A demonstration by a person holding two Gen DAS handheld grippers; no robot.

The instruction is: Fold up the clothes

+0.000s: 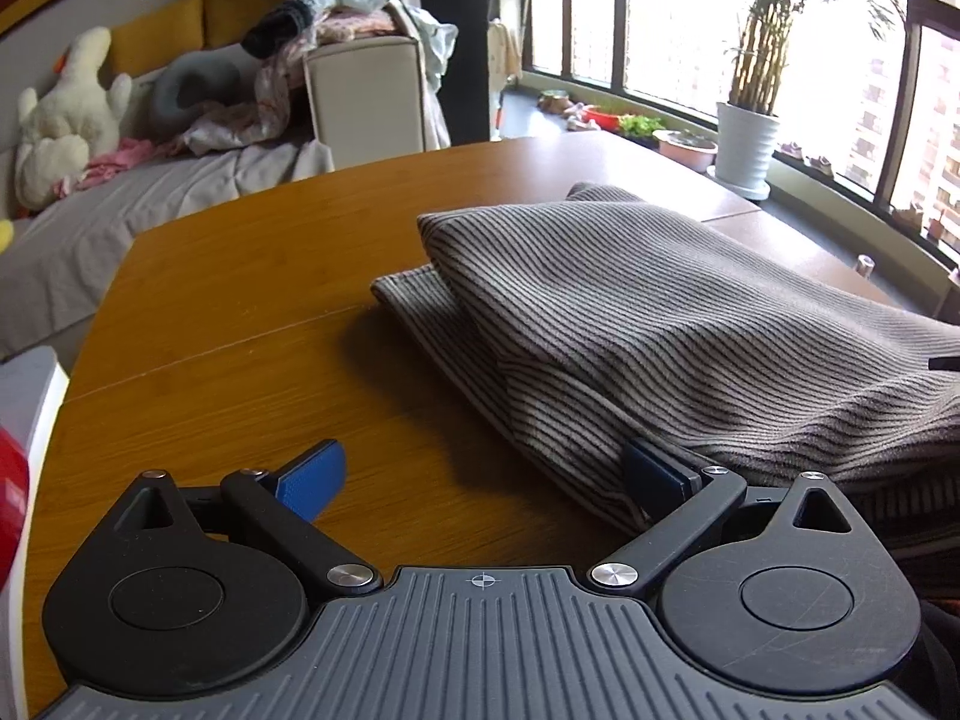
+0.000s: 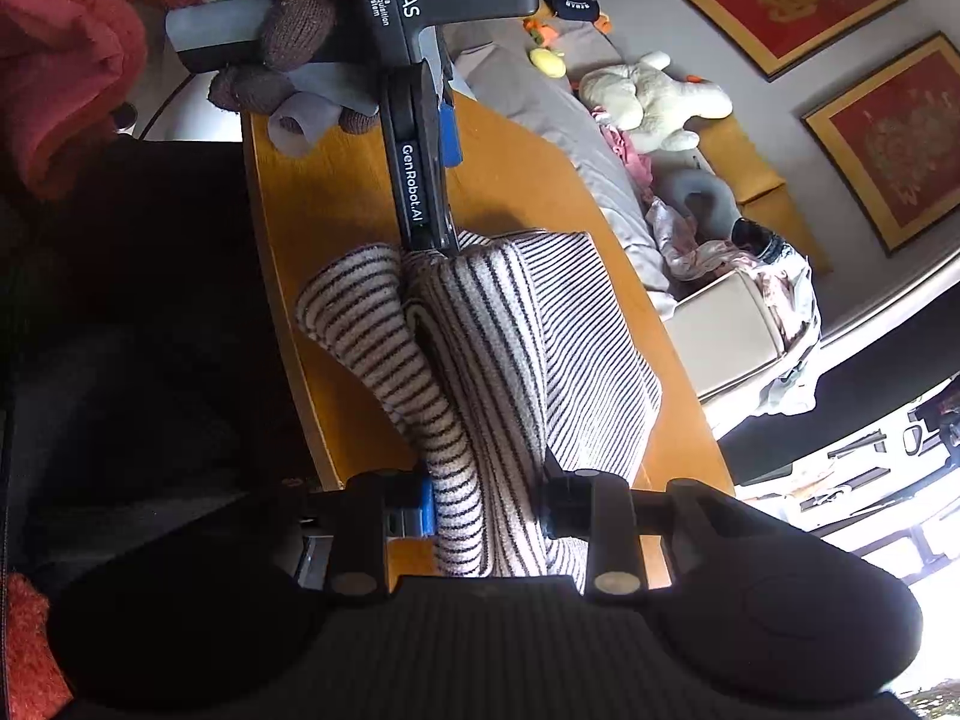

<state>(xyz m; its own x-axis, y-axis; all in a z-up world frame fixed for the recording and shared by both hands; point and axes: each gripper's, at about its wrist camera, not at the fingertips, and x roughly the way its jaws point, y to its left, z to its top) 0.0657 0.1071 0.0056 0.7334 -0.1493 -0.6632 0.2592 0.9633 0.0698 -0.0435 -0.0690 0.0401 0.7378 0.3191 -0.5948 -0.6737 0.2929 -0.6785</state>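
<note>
Both tongs on the striped garment (image 1: 690,324) lying on the table (image 1: 240,312): left gripper (image 1: 480,474) wide, one finger under its edge, right gripper (image 2: 486,504) clamping a bunched fold; soft, thick, floppy, so grab hems/corners.

The folded garment (image 1: 690,324) is grey-beige with thin dark stripes all over, sitting on a warm honey-orange wood table (image 1: 240,330). Both grippers are black with bright blue pads (image 1: 312,480), and the left gripper (image 2: 441,192) has white lettering down its side. In the back there's a cream plush duck (image 1: 66,120), mustard yellow cushions (image 1: 162,30) and a white plant pot (image 1: 744,144).
</note>
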